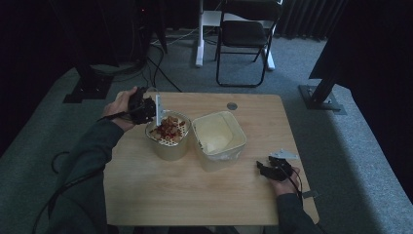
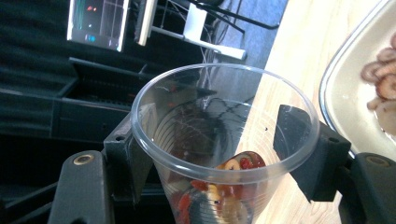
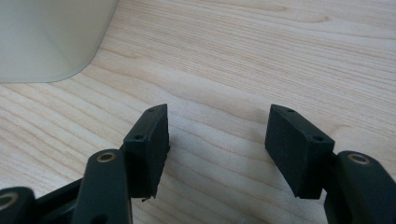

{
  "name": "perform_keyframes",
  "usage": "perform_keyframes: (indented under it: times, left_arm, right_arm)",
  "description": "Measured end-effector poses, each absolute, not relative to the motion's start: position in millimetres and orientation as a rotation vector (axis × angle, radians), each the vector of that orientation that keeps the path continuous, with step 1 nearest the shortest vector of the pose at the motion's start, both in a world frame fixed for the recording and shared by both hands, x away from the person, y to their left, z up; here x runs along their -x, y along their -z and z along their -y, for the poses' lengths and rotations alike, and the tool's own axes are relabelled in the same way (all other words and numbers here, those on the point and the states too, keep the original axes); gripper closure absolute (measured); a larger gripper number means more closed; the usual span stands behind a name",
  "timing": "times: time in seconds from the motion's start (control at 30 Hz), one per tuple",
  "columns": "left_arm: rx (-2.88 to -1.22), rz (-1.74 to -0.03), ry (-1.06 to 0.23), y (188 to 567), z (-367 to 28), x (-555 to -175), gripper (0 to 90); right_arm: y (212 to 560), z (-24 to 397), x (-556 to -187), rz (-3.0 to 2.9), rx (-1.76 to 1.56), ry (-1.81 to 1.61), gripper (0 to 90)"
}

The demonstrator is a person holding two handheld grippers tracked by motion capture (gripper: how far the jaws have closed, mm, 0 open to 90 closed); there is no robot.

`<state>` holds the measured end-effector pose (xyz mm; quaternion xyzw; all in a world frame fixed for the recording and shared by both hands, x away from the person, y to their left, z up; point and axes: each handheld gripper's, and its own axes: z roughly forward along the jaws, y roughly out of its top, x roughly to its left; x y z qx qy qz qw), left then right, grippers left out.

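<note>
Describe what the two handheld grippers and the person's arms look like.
Both grippers are black. The left gripper and the right gripper each have two chunky jaws with flat rectangular pads, small screw holes, and brass-coloured pivot pins. A grey three-cornered plate tops the right one. Thin black cables trail from each toward the person, whose sleeves are dark grey-green.

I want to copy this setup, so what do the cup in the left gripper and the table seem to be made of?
The cup looks like thin clear plastic, glossy: the jaws and the cereal pieces show through its ridged wall. The table looks like pale wood or a wood-look laminate, matt, with long grain lines; which of the two I cannot tell.
</note>
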<state>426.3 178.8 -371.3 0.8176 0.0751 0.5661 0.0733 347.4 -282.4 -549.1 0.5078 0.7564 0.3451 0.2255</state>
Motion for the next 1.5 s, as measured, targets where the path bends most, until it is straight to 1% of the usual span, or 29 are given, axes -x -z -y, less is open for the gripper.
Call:
perform_keyframes:
  times: [0.13, 0.27, 0.4, 0.67, 1.5]
  left_arm:
    - [-2.498, -0.141, -1.758, 371, -173, -424, 31.5]
    - [-2.557, -0.015, -1.837, 375, -166, -421, 31.8]
    - [-2.582, 0.1, -1.906, 377, -160, -417, 32.1]
    - [-2.616, 0.216, -1.975, 384, -157, -414, 32.8]
    - [-2.62, 0.311, -2.035, 384, -155, -412, 33.2]
  right_arm:
    - [549, 282, -347, -2.086, -1.4, -0.952, 39.3]
    - [549, 282, -347, -2.085, -1.401, -0.953, 39.3]
    - [549, 282, -347, -2.085, -1.401, -0.953, 39.3]
    - [549, 282, -347, -2.085, -1.404, -0.953, 39.3]
    - [549, 282, -347, -2.085, -1.403, -0.954, 39.3]
